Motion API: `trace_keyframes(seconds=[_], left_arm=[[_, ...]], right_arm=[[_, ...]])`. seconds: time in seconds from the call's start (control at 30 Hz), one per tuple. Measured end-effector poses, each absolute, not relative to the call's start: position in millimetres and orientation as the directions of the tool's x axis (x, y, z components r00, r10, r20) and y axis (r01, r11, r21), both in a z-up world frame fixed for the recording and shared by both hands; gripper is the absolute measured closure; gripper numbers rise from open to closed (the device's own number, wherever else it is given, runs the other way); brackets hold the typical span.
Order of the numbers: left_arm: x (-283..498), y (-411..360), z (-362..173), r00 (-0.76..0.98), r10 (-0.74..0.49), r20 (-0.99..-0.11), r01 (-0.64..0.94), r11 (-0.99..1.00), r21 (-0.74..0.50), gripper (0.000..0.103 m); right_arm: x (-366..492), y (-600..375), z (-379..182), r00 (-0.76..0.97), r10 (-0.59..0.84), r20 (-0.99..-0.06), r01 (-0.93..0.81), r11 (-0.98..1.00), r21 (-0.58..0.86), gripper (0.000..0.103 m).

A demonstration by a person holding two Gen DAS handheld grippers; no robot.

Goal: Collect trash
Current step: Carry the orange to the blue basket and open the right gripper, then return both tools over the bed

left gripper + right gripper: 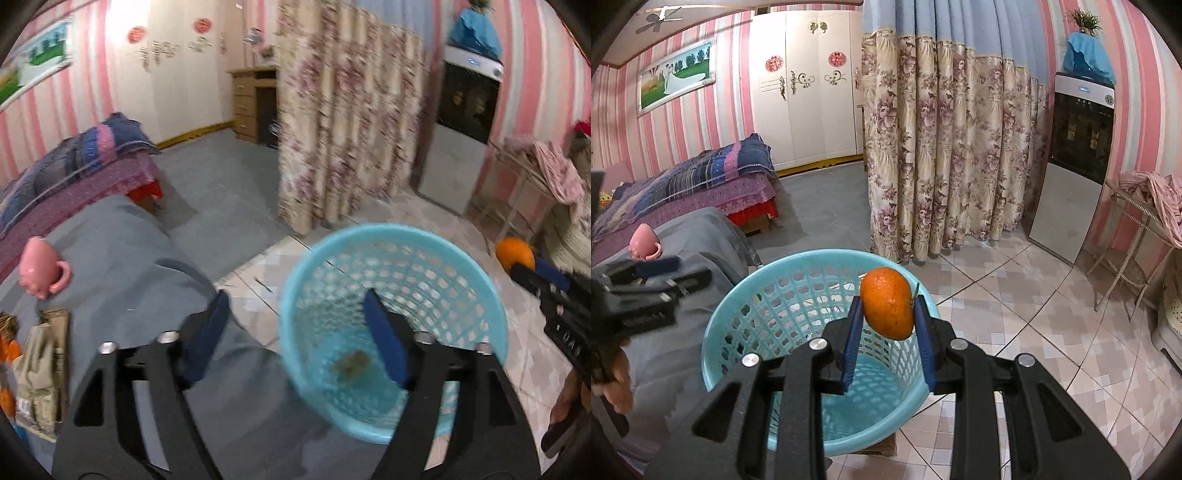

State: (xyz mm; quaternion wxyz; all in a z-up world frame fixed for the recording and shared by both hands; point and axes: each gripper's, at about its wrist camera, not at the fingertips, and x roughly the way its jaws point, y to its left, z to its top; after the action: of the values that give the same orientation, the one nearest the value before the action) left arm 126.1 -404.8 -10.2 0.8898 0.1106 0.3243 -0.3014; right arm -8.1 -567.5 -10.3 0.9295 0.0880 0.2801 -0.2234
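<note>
The right claw is clenched on an orange fruit, its 2 blue pads pressing the smooth, dimpled peel from either side, a small green stem showing at the right pad. The fruit hangs over the far rim of a round, pale blue plastic basket with lattice walls, which stands on the tiled floor beside a bench draped in grey cloth. The left claw is released, its jaws wide apart with nothing between them; 1 blue finger sits over the cloth, the other over the basket's mouth. A brownish scrap, blurred, lies on the basket's solid bottom. On the bench stand a pink mug, upside down, and tan paper packets whose print is too small to read. Farther off are a quilted bed, a floral curtain, a white wardrobe and a water dispenser.
</note>
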Motion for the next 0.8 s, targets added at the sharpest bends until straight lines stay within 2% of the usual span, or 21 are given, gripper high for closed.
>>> trace_keyframes(seconds=[0.27,0.47,0.5,0.53,0.57,0.8], left_arm=[[129.8,-365.4,14.2,0.698,-0.415,-0.584,0.522,0.853,0.018,0.009],[129.3,-349.3,9.2,0.701,-0.392,-0.596,0.501,0.865,0.02,0.008],[129.5,-345.9,8.6,0.7,-0.39,-0.598,0.499,0.867,0.019,0.008],[128.8,-344.4,8.3,0.7,-0.39,-0.598,0.498,0.867,0.017,0.008],[128.3,-340.9,8.3,0.7,-0.391,-0.598,0.496,0.868,0.013,0.008],[125.2,-314.3,14.5,0.712,-0.385,-0.587,0.469,0.883,-0.011,0.008]], right_arm=[[8.1,-552.4,-18.3,0.746,-0.346,-0.569,0.457,0.887,0.06,0.074],[31.4,-539.3,-22.3,0.739,-0.343,-0.58,0.456,0.888,0.056,0.071],[34.6,-538.4,-23.7,0.734,-0.344,-0.585,0.458,0.887,0.053,0.068],[37.4,-536.7,-24.6,0.734,-0.341,-0.587,0.456,0.888,0.054,0.053],[38.4,-534.6,-23.8,0.732,-0.356,-0.581,0.466,0.884,0.045,0.032],[31.4,-534.1,-8.2,0.739,-0.401,-0.542,0.506,0.861,0.052,0.009]])
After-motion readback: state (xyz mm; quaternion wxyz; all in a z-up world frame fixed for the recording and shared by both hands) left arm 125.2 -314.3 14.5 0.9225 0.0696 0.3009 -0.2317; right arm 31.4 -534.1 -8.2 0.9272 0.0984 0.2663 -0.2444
